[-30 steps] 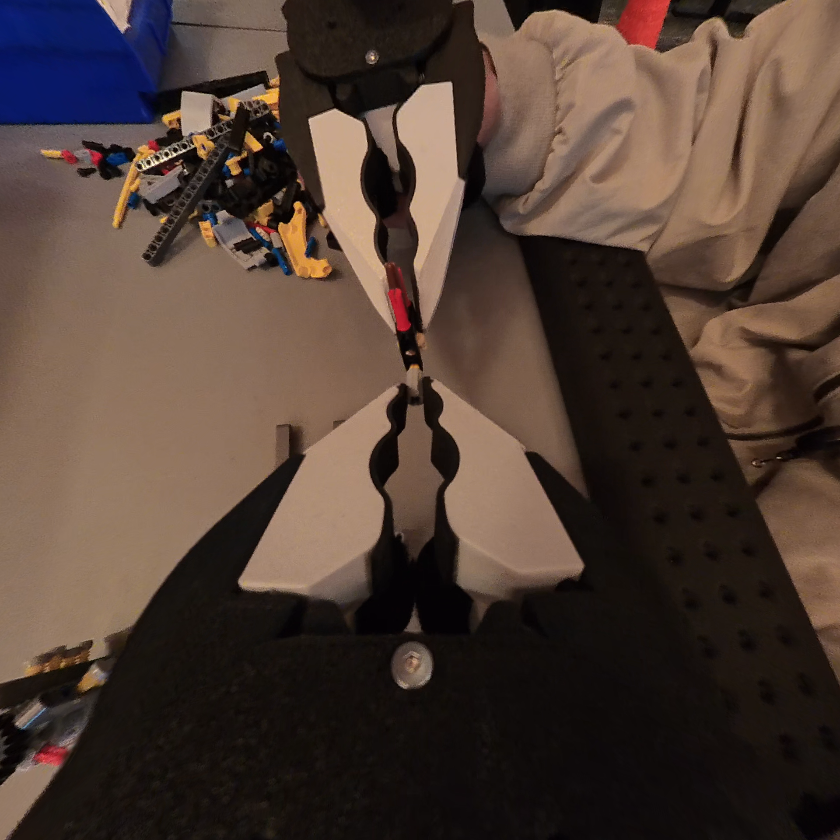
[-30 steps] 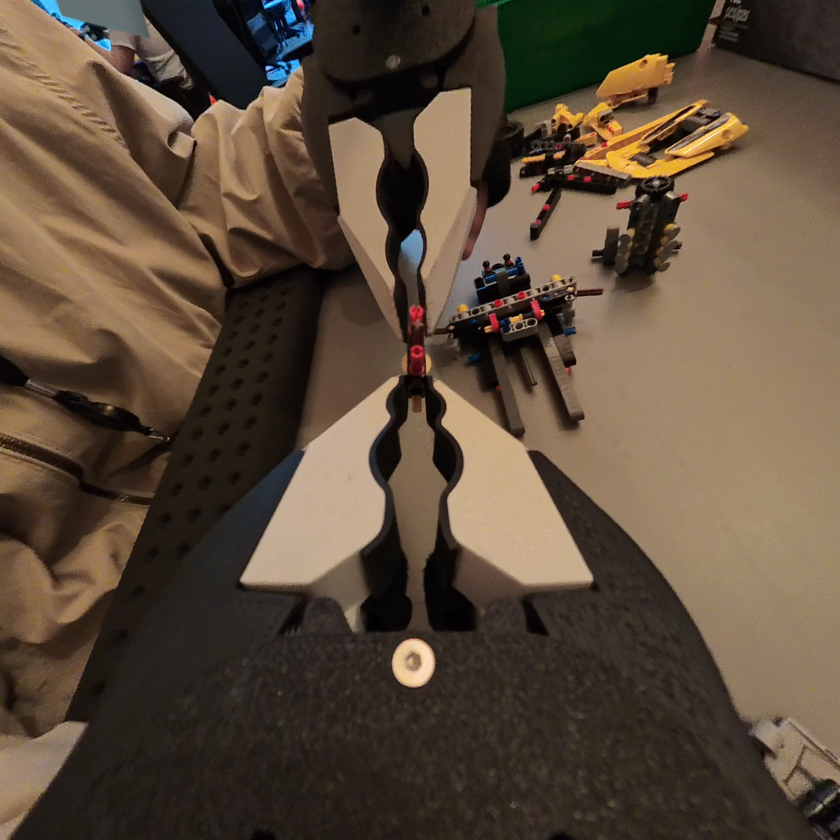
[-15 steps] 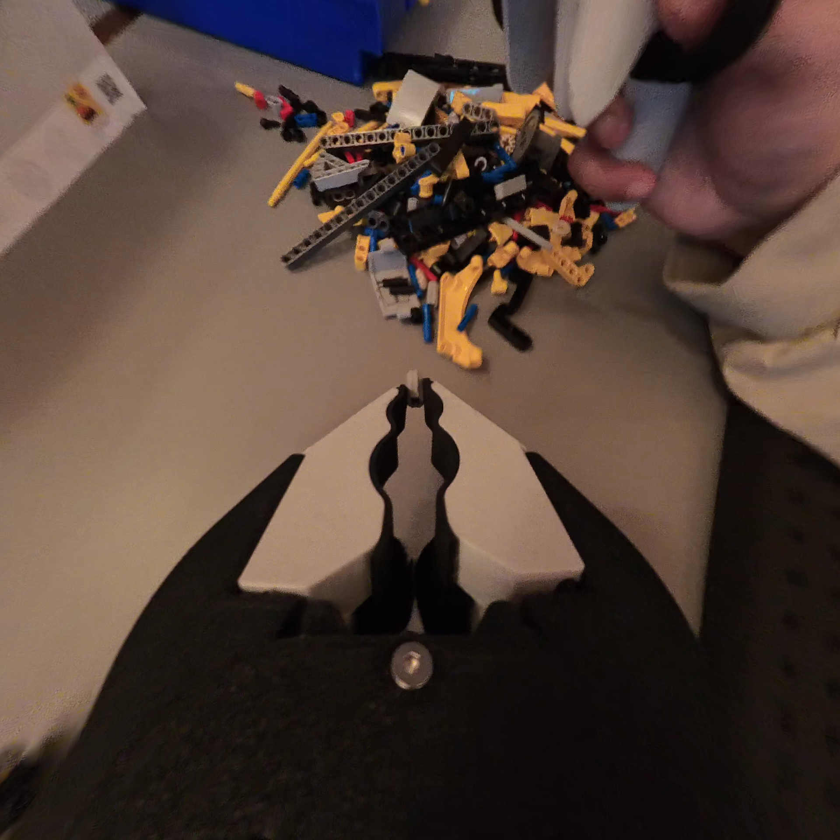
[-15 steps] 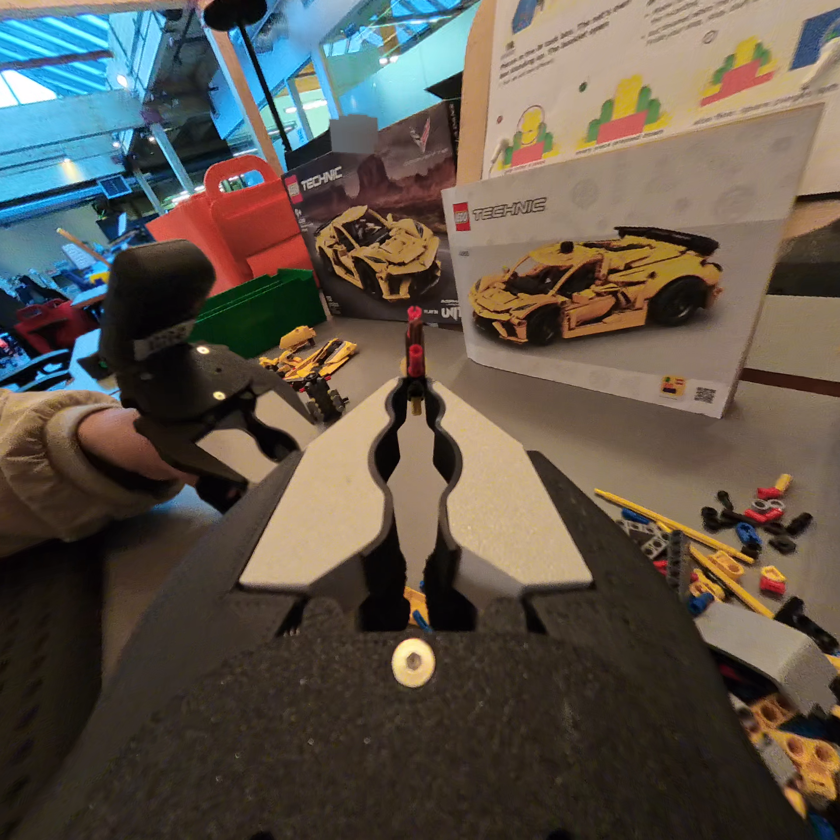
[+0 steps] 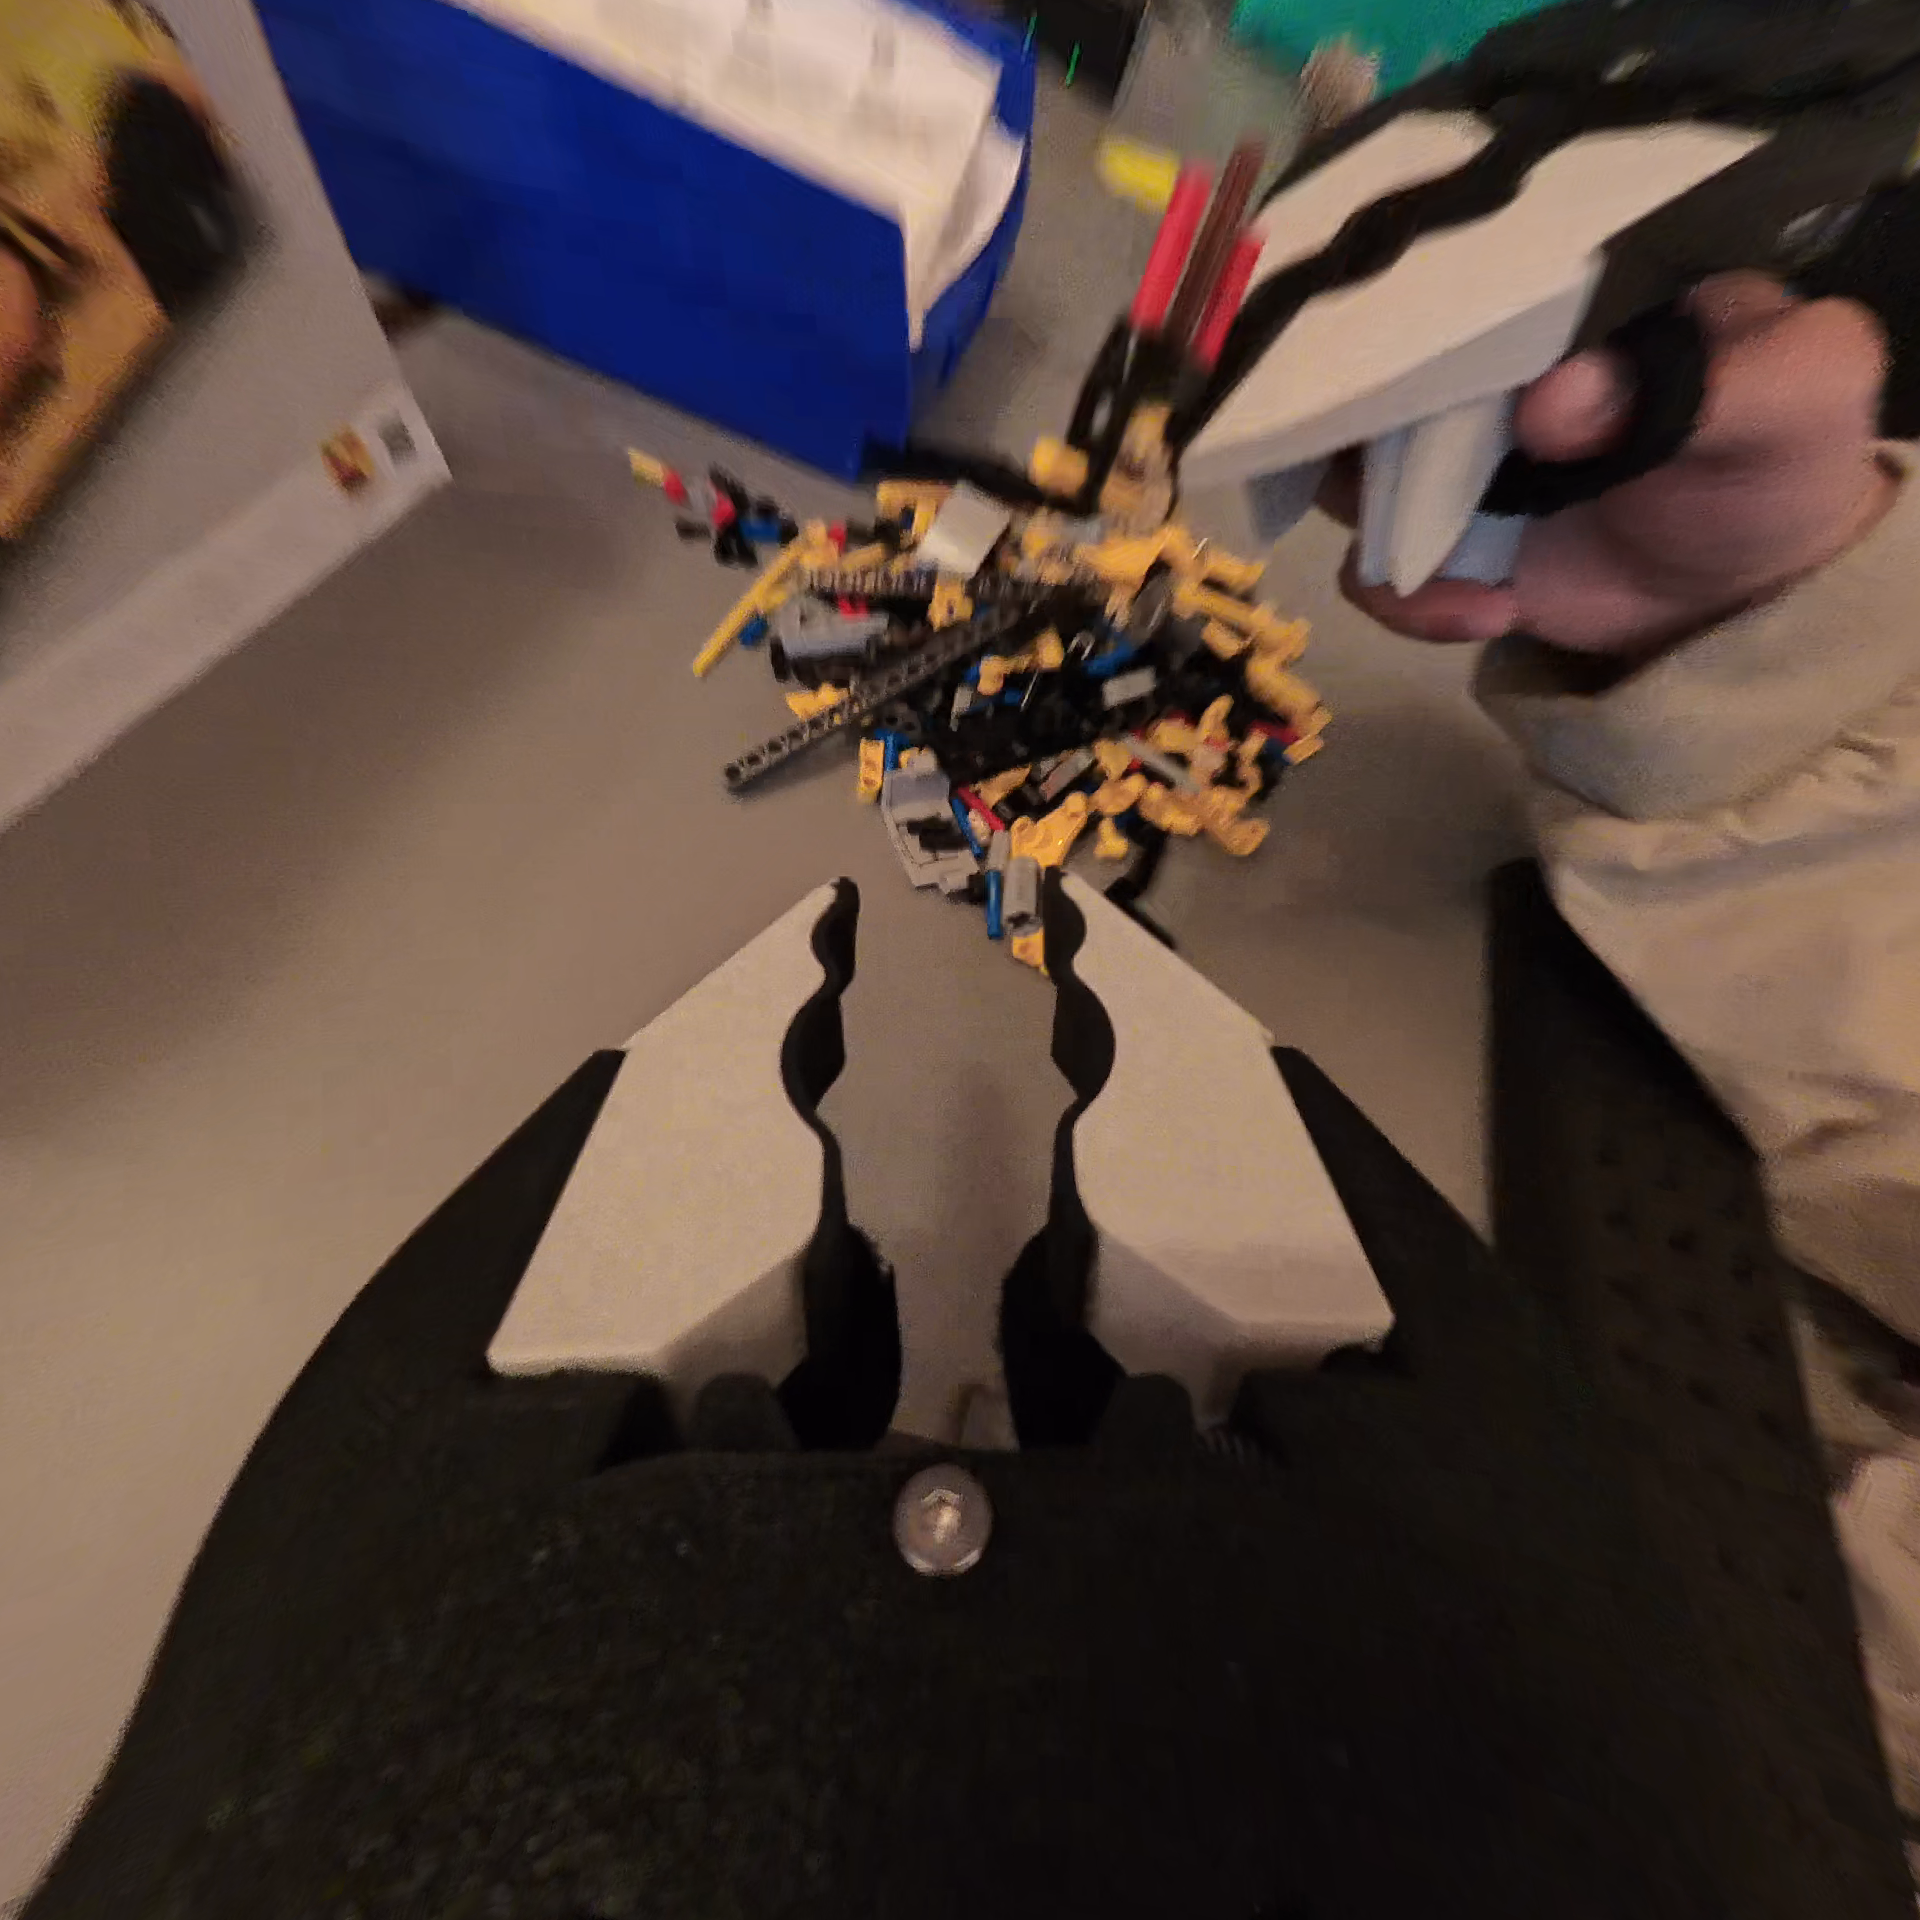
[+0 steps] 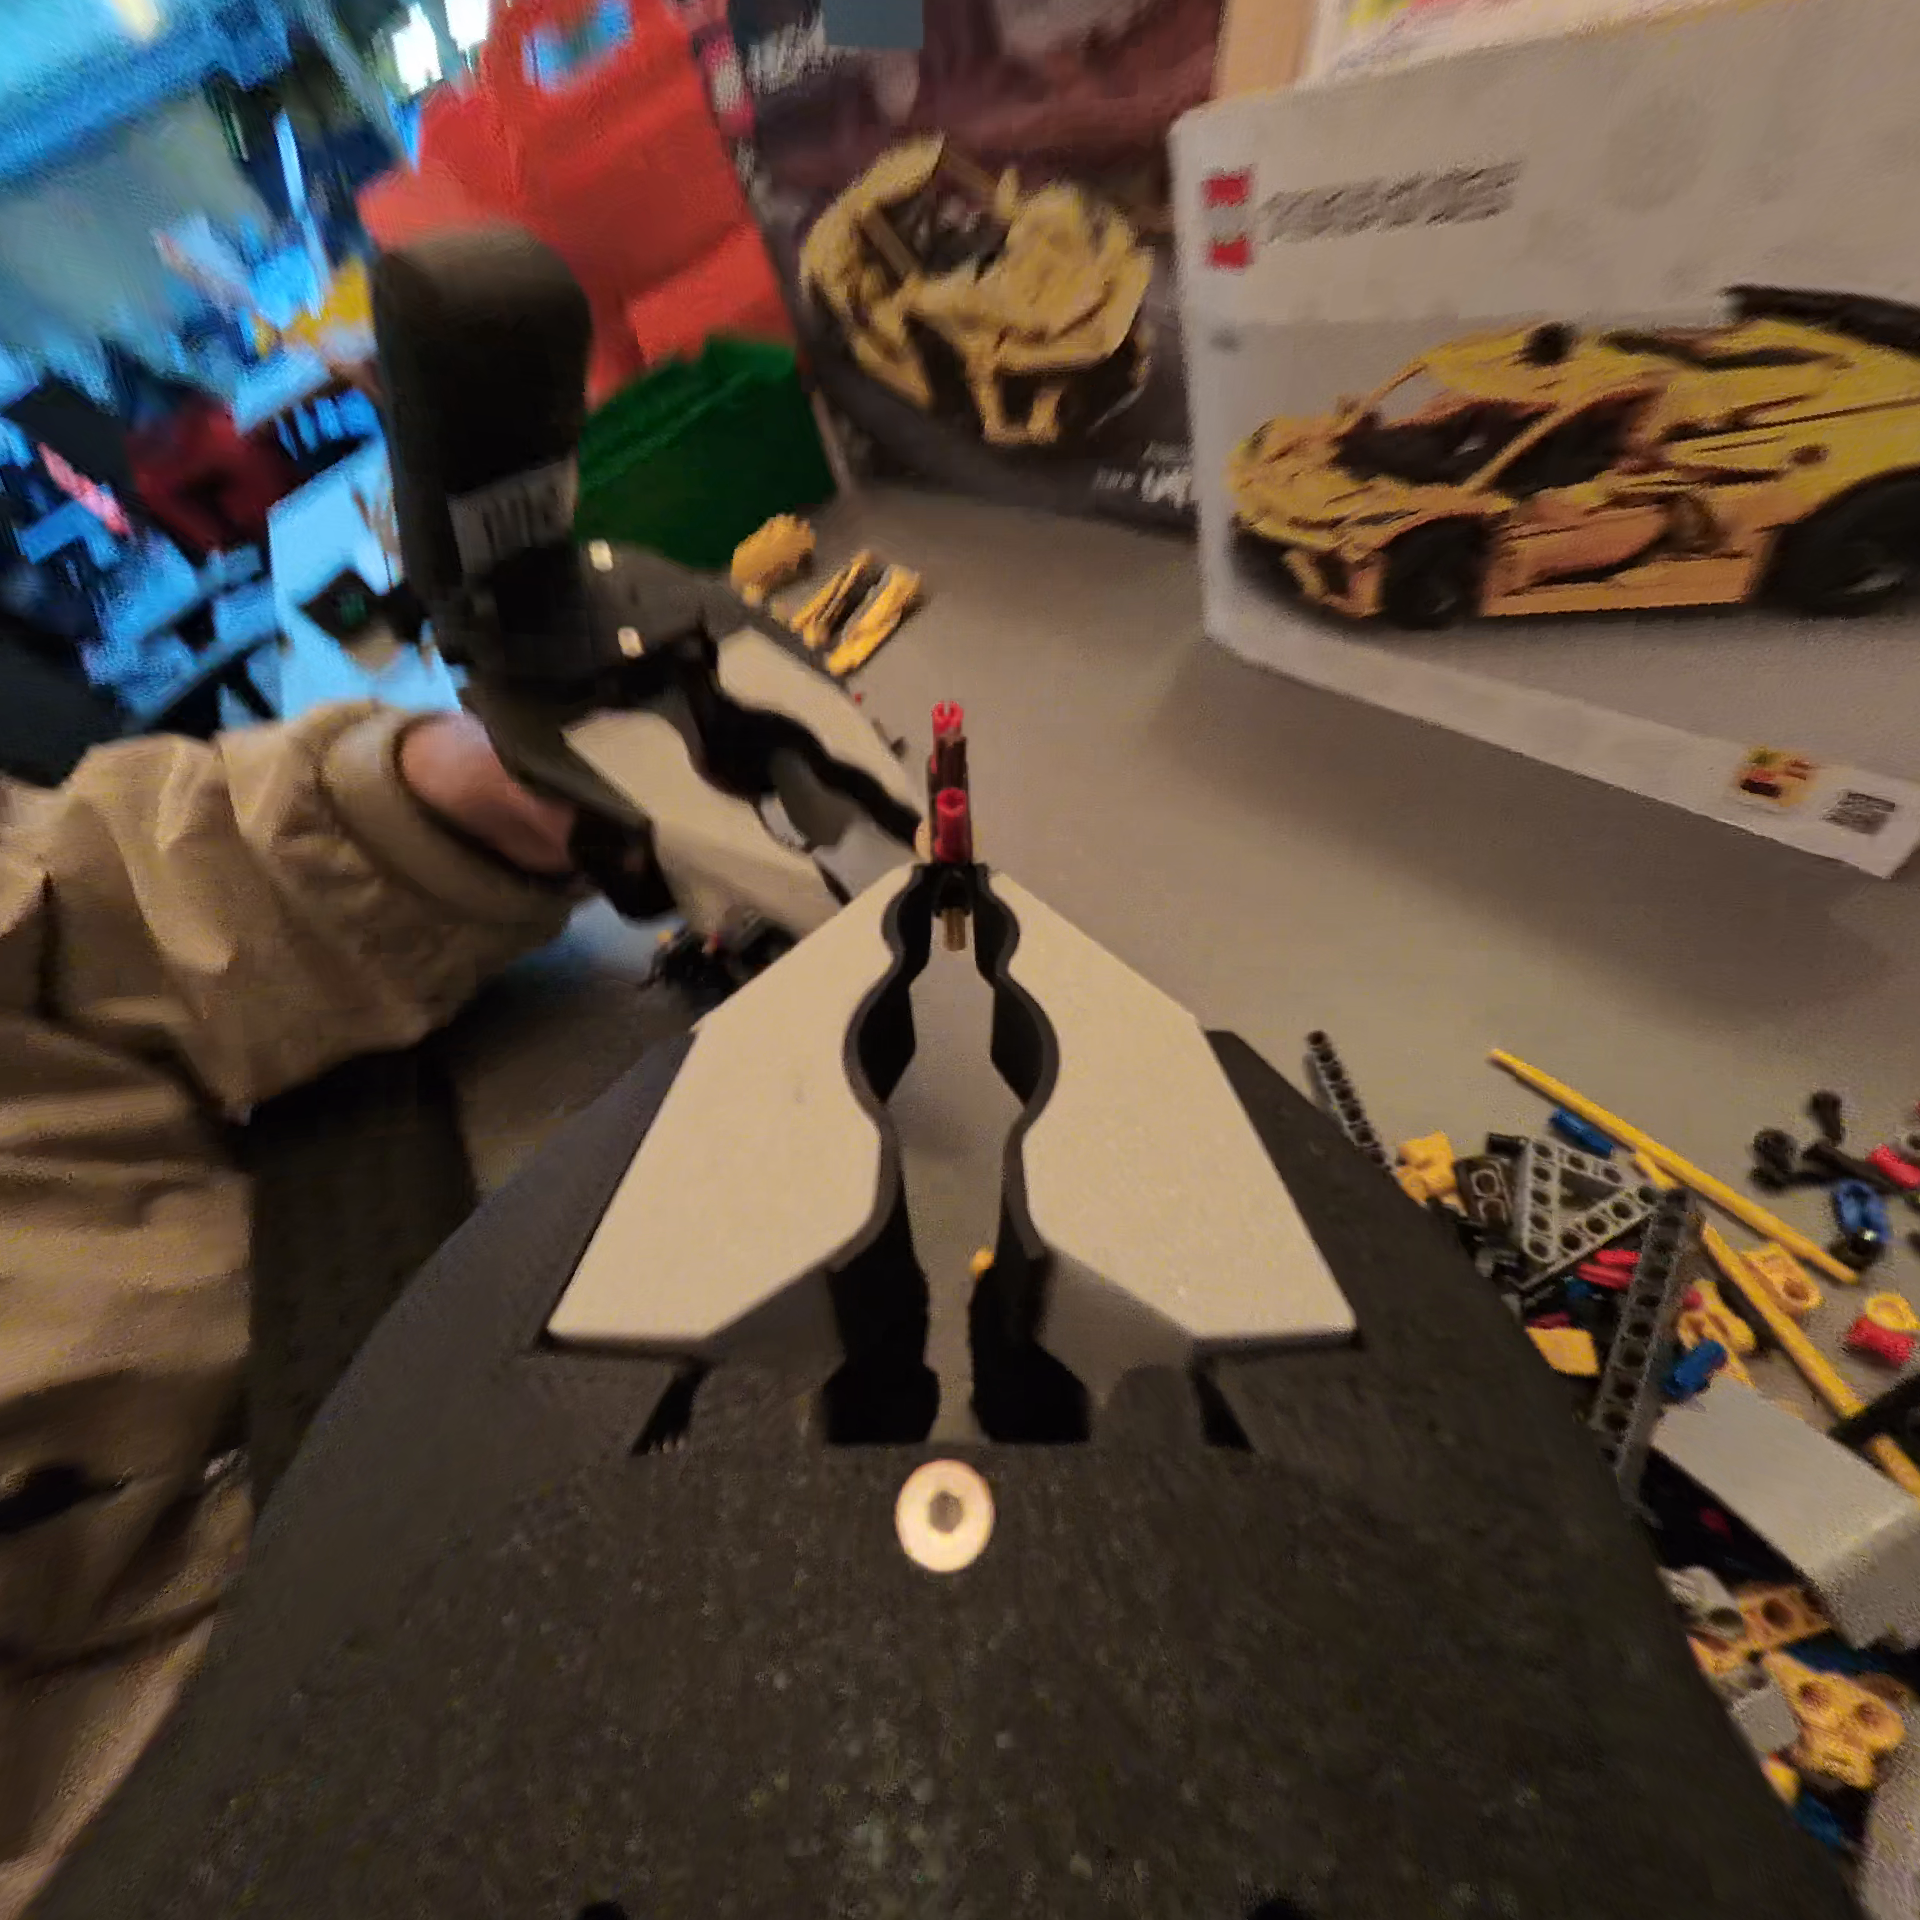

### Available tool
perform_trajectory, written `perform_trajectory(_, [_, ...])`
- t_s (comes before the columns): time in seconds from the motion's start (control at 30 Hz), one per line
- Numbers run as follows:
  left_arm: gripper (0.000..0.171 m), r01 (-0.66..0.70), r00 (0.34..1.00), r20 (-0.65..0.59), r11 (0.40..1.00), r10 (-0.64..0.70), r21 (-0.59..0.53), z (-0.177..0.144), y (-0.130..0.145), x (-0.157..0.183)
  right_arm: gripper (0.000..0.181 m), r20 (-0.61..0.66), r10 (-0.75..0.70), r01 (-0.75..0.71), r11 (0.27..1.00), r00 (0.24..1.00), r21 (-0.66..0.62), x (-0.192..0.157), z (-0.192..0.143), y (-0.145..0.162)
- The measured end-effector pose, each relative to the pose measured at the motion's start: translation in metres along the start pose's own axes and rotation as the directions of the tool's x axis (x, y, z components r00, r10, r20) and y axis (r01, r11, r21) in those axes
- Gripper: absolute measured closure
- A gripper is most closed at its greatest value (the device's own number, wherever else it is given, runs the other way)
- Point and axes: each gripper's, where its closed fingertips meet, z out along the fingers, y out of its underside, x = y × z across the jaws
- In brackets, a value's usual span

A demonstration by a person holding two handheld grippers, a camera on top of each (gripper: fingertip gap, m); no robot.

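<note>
My left gripper (image 5: 951,894) is open over the grey table, just short of a pile of yellow, black and blue building pieces (image 5: 1039,675). A small grey pin (image 5: 1023,894) shows at the inner tip of its right finger; the left pad is well clear of it. My right gripper (image 6: 948,873) is shut on a small assembly of red pins and a dark connector (image 6: 948,790), which sticks out past the tips, with a tan pin end between the jaws. The left wrist view shows this right gripper (image 5: 1247,301), blurred, raised above the pile with the red piece (image 5: 1195,260).
A blue bin (image 5: 644,239) stands behind the pile. A booklet with a yellow car (image 6: 1558,436), a box and a green bin (image 6: 707,447) stand at the back. Loose pieces (image 6: 1662,1247) lie at the right. A person's beige sleeve (image 5: 1714,831) is at the right. One gripper's finger ends stand about 8 cm off the other's.
My left gripper opened; the grey pin it pinched half a second ago now sits by its right finger. The grippers, tip to tip a second ago, have drawn apart. My right gripper keeps the red assembly.
</note>
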Motion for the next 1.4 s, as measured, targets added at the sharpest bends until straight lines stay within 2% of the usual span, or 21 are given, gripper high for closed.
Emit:
perform_trajectory(0.1, [0.135,0.011,0.99,-0.142,0.98,0.017,0.198,-0.052,-0.02,0.012,0.175,0.064,-0.075,0.087,0.971,0.995,-0.221,-0.024,0.029,-0.008])
perform_trajectory(0.2, [0.133,0.096,0.972,-0.234,0.919,-0.004,0.382,-0.09,-0.028,0.008,0.175,0.212,-0.034,0.08,0.974,0.977,-0.212,-0.039,0.078,-0.013])
perform_trajectory(0.3, [0.134,0.202,0.954,-0.288,0.889,-0.084,0.411,-0.112,-0.021,-0.007,0.175,0.423,0.097,-0.101,0.995,0.901,-0.012,-0.059,0.107,-0.025])
perform_trajectory(0.4, [0.136,0.246,0.947,-0.294,0.879,-0.129,0.409,-0.118,-0.016,-0.022,0.176,0.5,0.113,-0.239,0.951,0.859,0.195,-0.06,0.114,-0.031])
perform_trajectory(0.5, [0.137,0.241,0.952,-0.282,0.851,-0.115,0.466,-0.114,-0.02,-0.026,0.176,0.621,0.174,-0.375,0.904,0.764,0.208,-0.073,0.111,-0.034])
perform_trajectory(0.6, [0.141,0.255,0.939,-0.329,0.836,-0.096,0.486,-0.11,-0.025,-0.019,0.175,0.597,0.182,-0.335,0.929,0.782,0.155,-0.078,0.121,-0.022])
perform_trajectory(0.7, [0.15,0.261,0.925,-0.371,0.851,-0.085,0.456,-0.107,-0.019,-0.01,0.176,0.619,0.189,-0.338,0.932,0.763,0.131,-0.086,0.122,-0.02])
perform_trajectory(0.87, [0.153,0.247,0.939,-0.33,0.859,-0.097,0.449,-0.107,-0.016,-0.011,0.176,0.619,0.204,-0.345,0.931,0.758,0.115,-0.083,0.122,-0.014])
perform_trajectory(1.1, [0.153,0.378,0.88,-0.445,0.811,-0.166,0.446,-0.108,-0.017,-0.011,0.175,0.586,0.164,-0.3,0.943,0.794,0.143,-0.085,0.12,-0.015])
perform_trajectory(1.2, [0.153,0.379,0.881,-0.443,0.807,-0.165,0.454,-0.109,-0.019,-0.012,0.175,0.573,0.157,-0.293,0.944,0.804,0.153,-0.085,0.121,-0.015])
perform_trajectory(1.33, [0.157,0.35,0.912,-0.373,0.795,-0.17,0.495,-0.109,-0.021,-0.02,0.175,0.522,0.145,-0.254,0.956,0.841,0.144,-0.08,0.126,-0.01])
perform_trajectory(1.4, [0.157,0.373,0.895,-0.411,0.794,-0.172,0.48,-0.111,-0.022,-0.015,0.175,0.542,0.141,-0.253,0.958,0.828,0.138,-0.082,0.125,-0.009])
